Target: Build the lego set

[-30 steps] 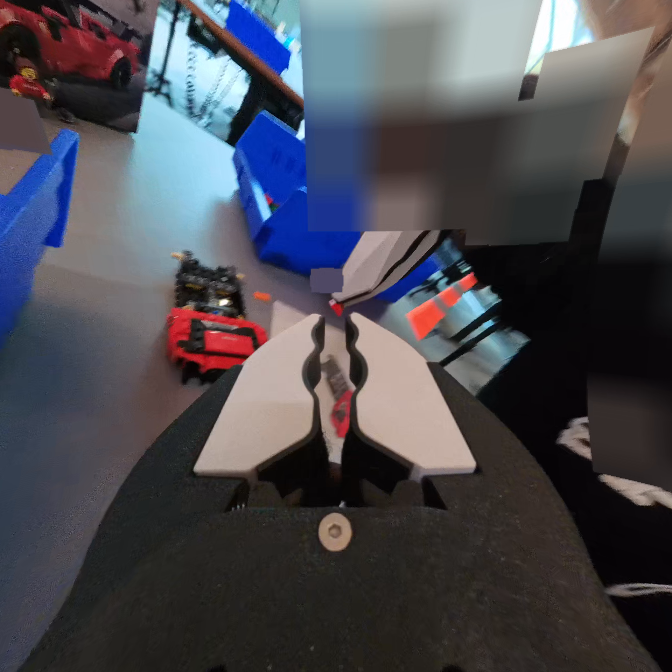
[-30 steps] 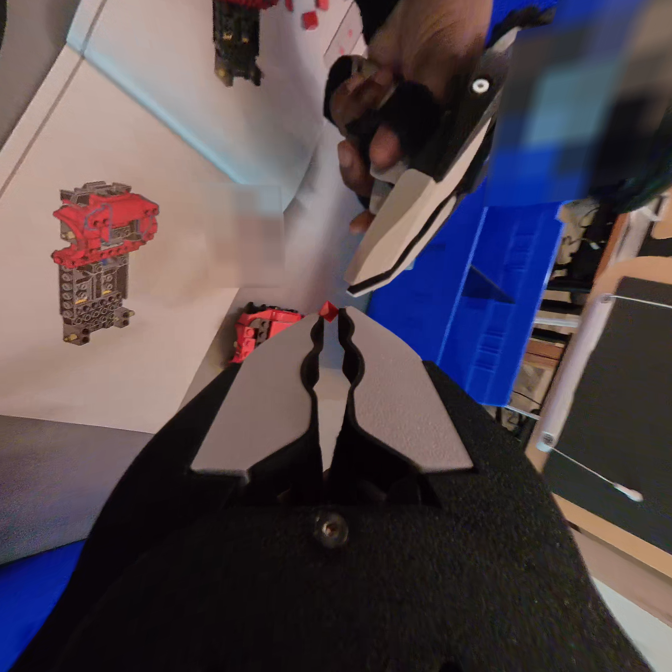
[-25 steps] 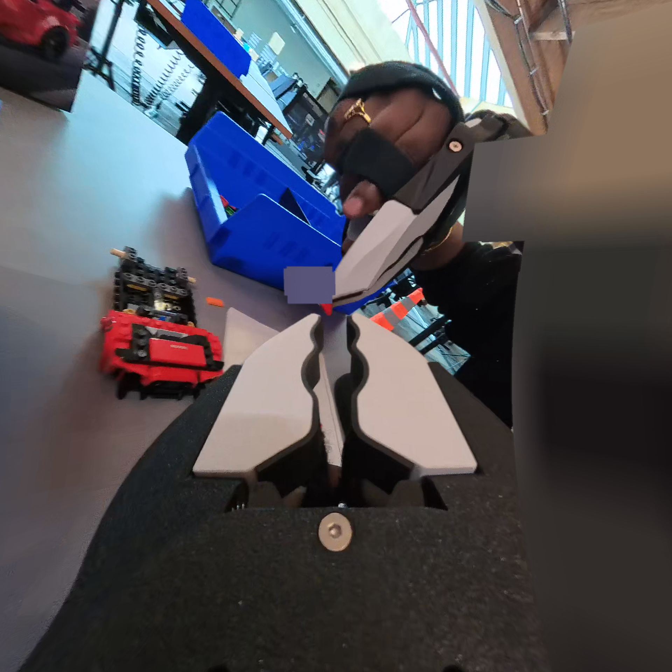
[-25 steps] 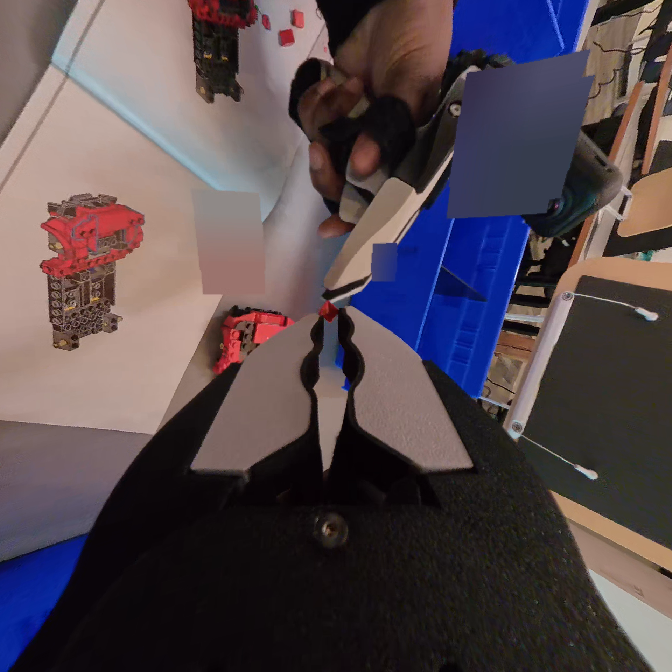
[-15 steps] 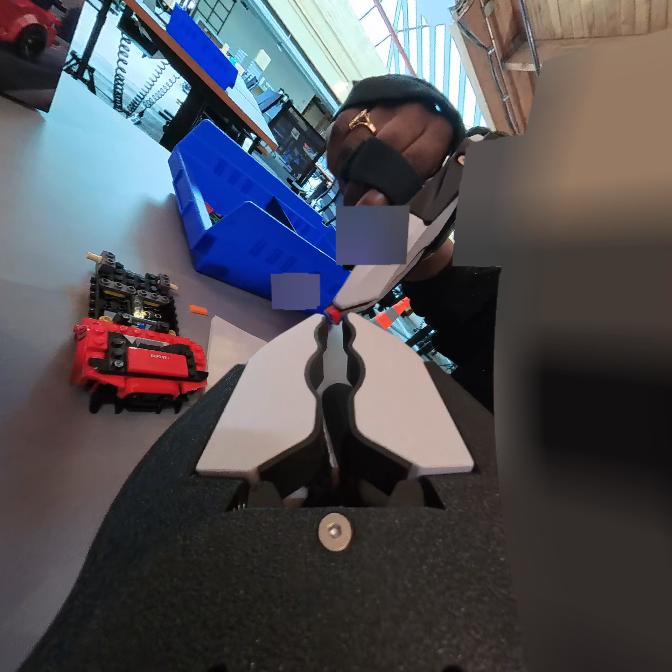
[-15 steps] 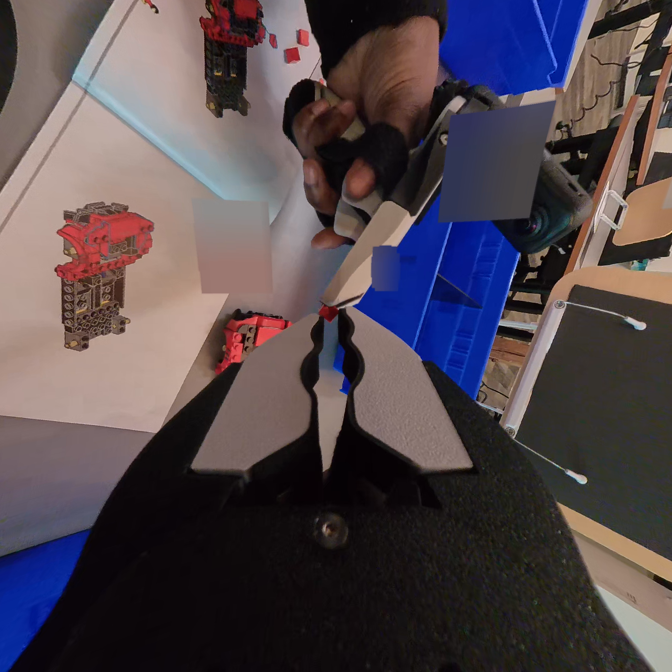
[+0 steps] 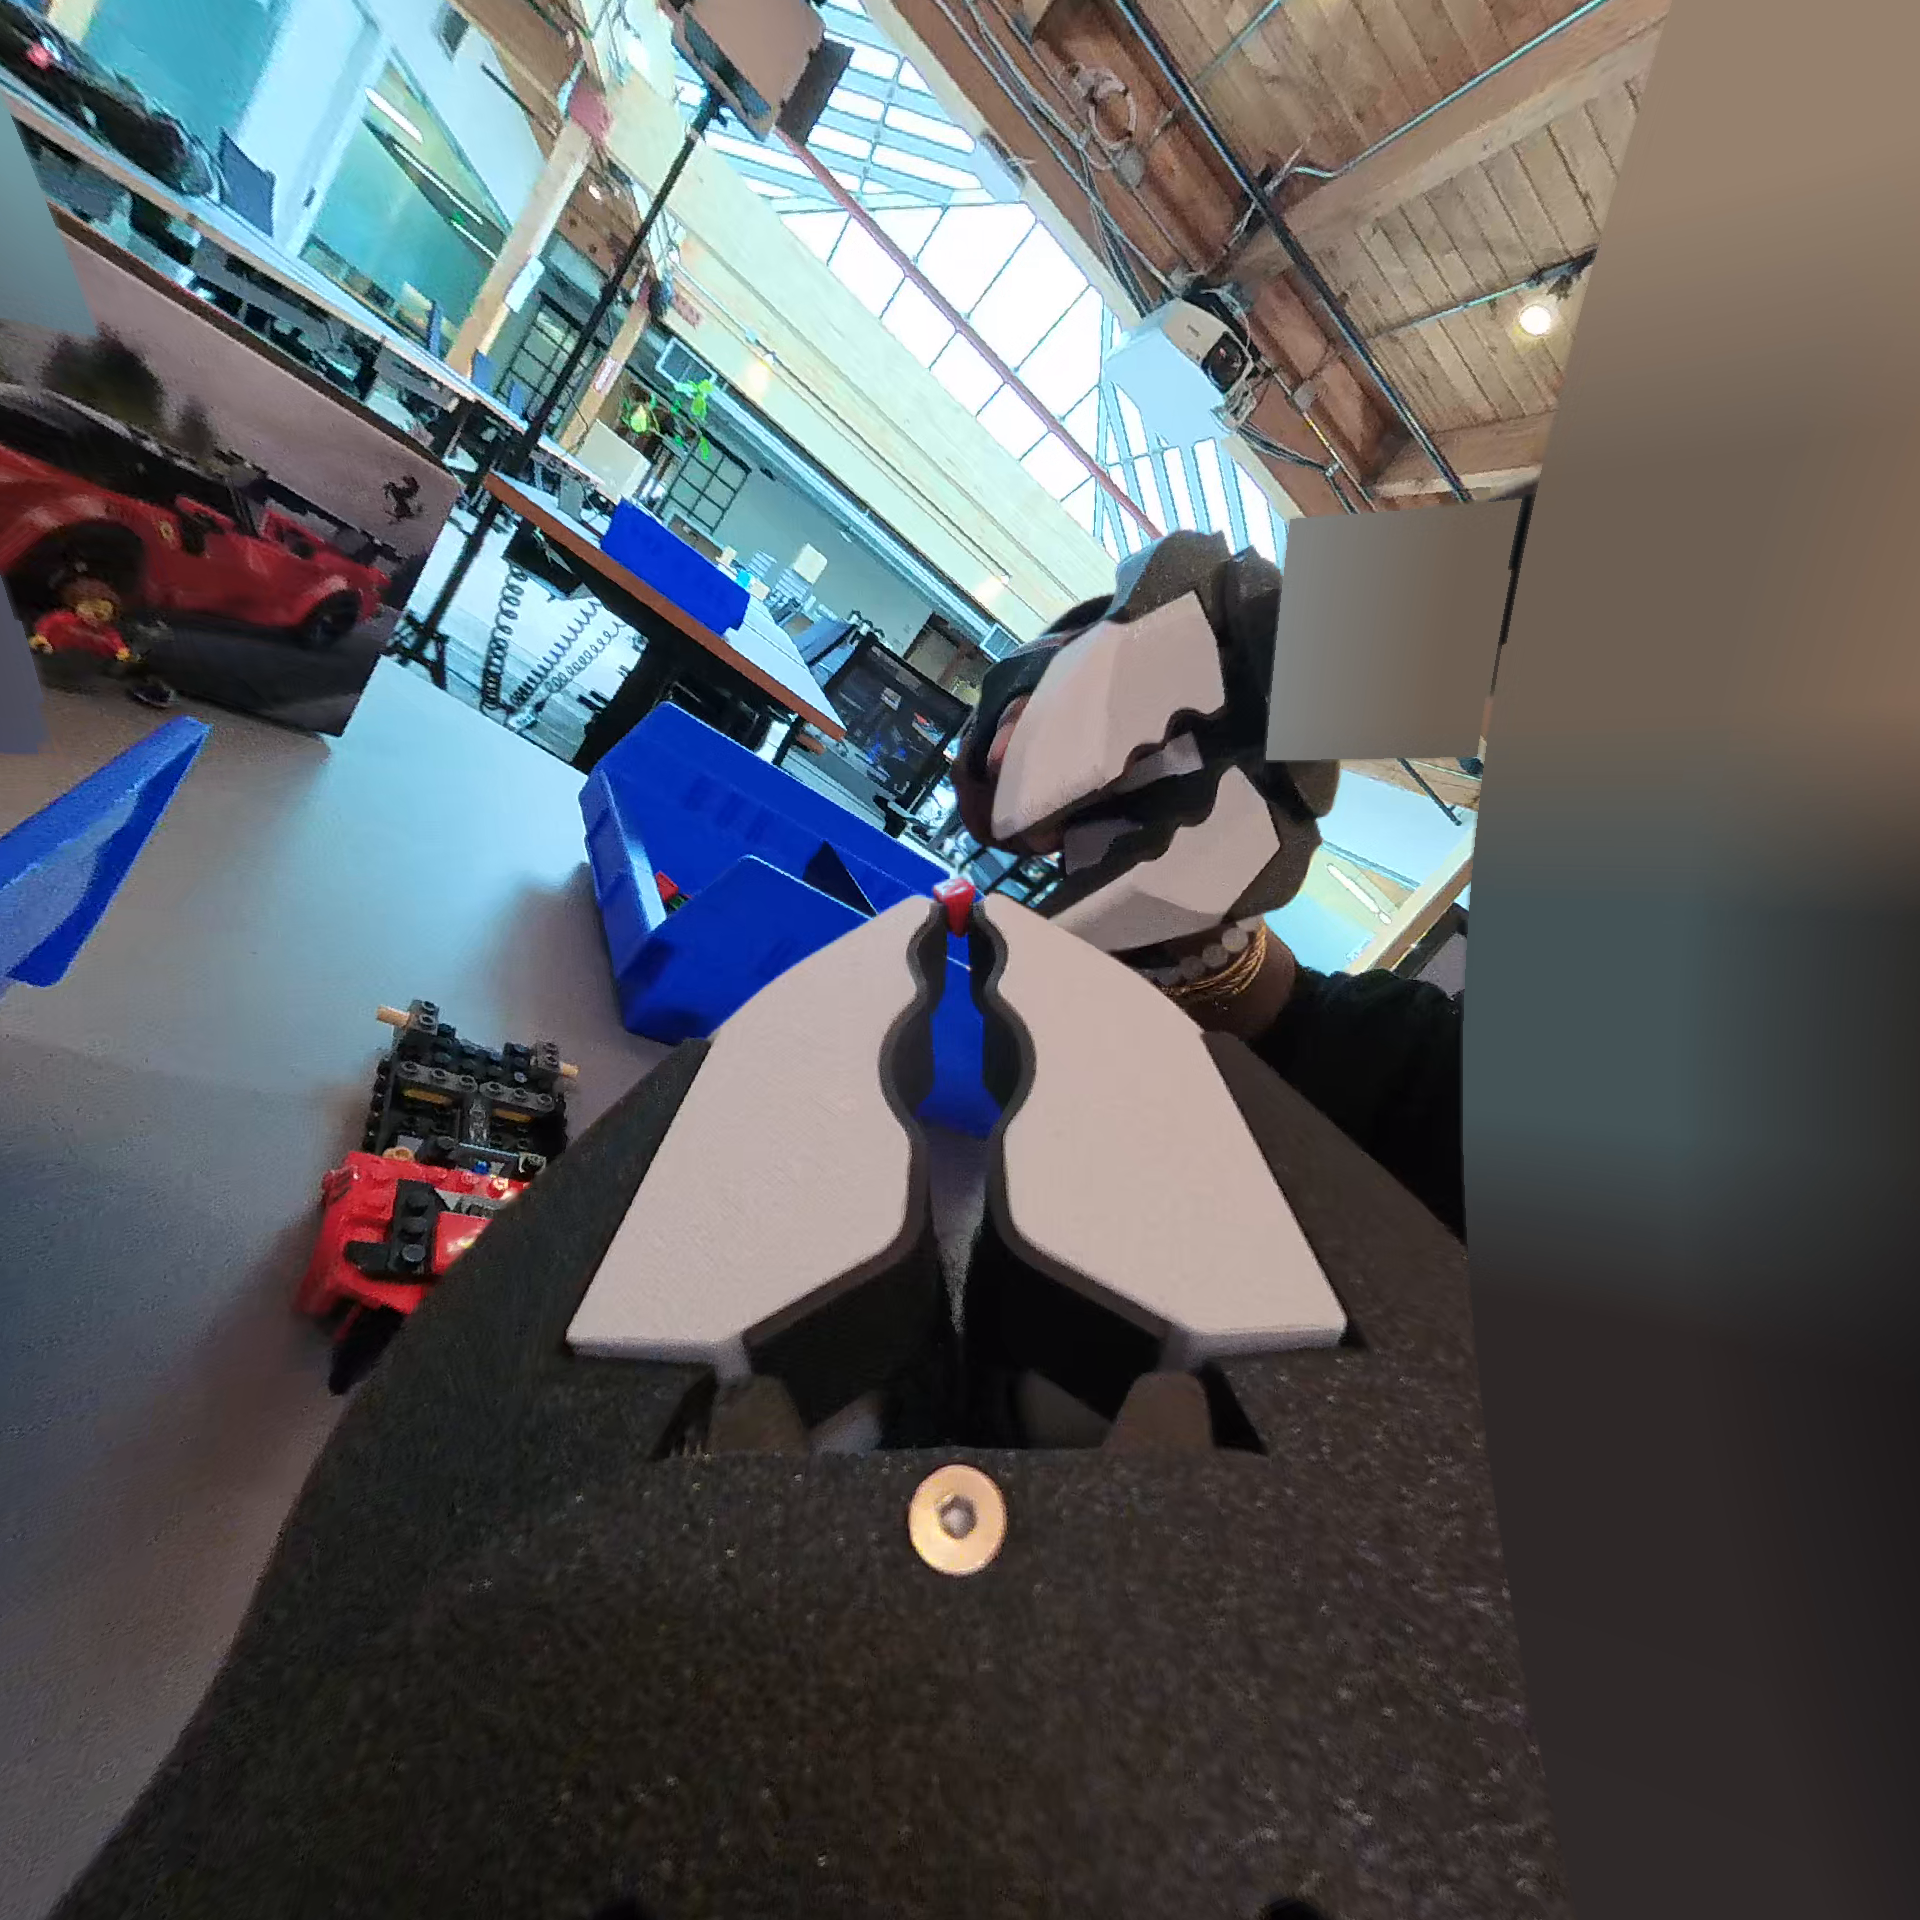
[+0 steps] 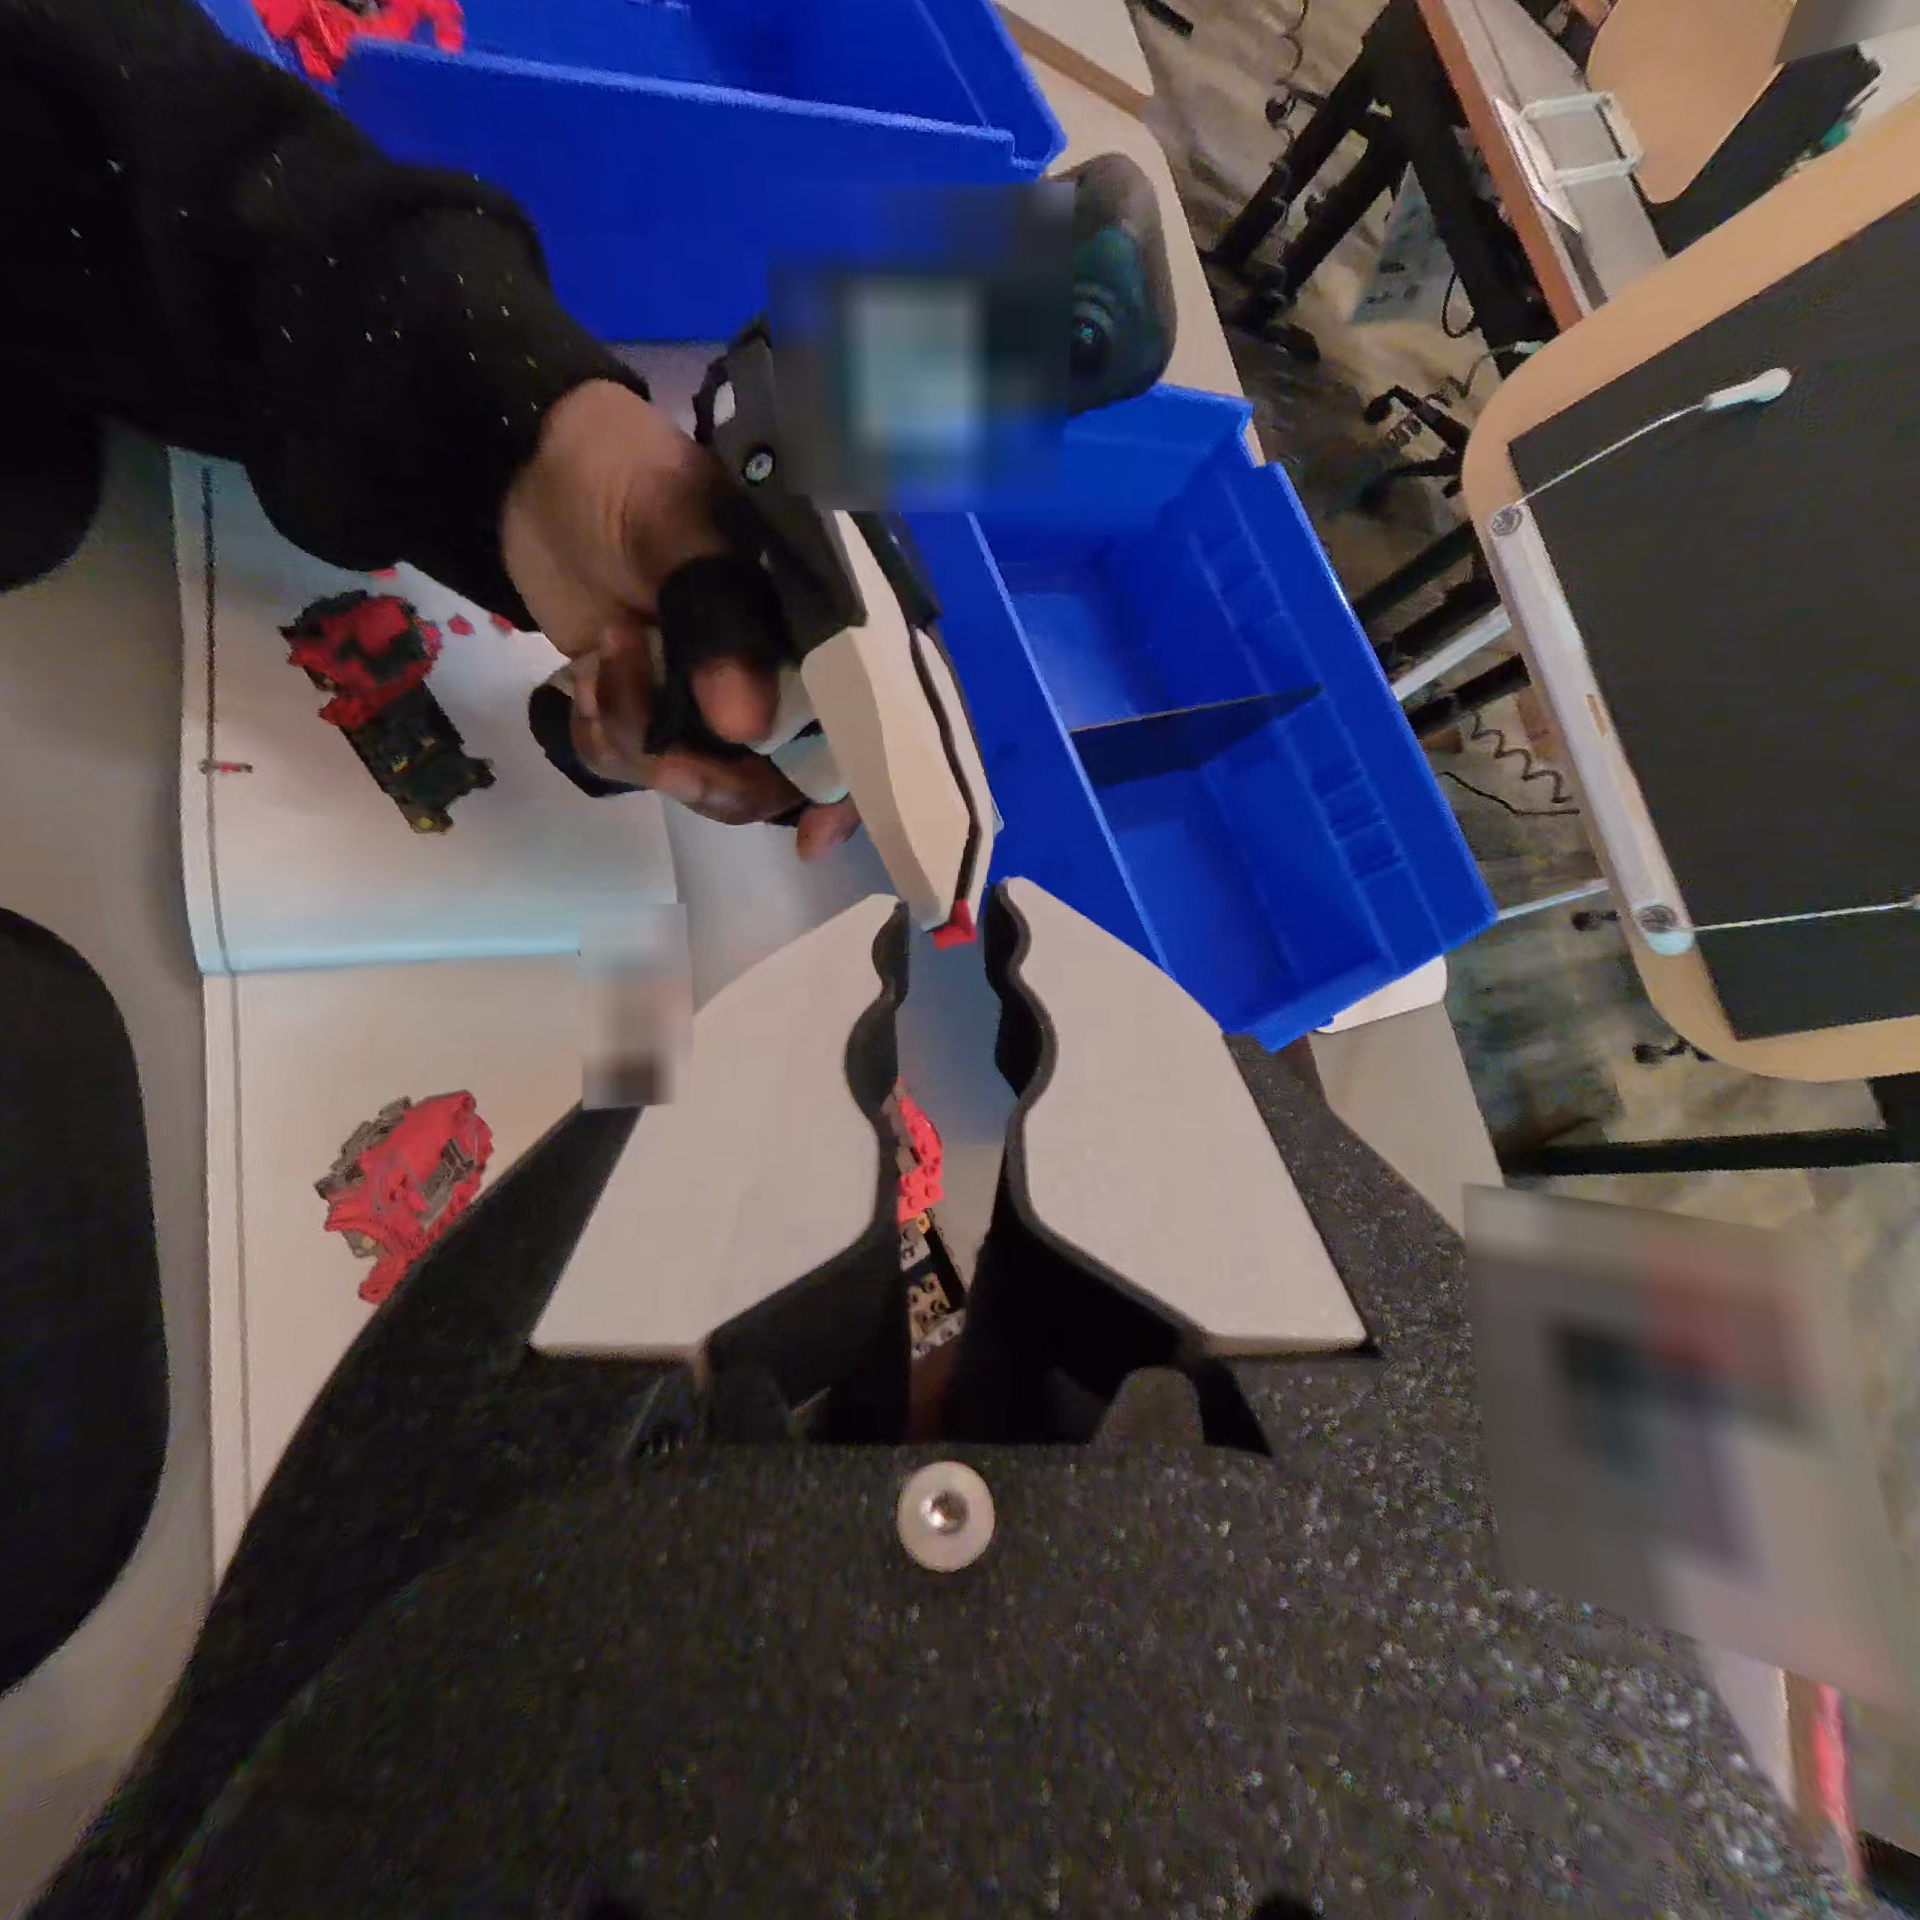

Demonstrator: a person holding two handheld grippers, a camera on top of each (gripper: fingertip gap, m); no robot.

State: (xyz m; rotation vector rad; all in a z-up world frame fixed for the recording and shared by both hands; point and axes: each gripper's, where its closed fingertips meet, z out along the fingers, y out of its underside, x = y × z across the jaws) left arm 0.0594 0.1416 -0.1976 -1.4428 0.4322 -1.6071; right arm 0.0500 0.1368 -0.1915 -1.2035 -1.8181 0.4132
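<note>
Pinching a small red brick [image 7: 954, 900] at its very tips, your left gripper [image 7: 954, 920] is held up above the half-built red and black car [image 7: 442, 1164], which lies on the grey table [image 7: 260, 914]. Your right gripper [image 8: 943, 914] is spread apart with nothing between its fingers, their tips either side of that same brick [image 8: 952, 925], well above the car. Behind the car stands a blue bin [image 7: 717, 883]; the open instruction booklet [image 8: 343, 914] lies just beside the car.
</note>
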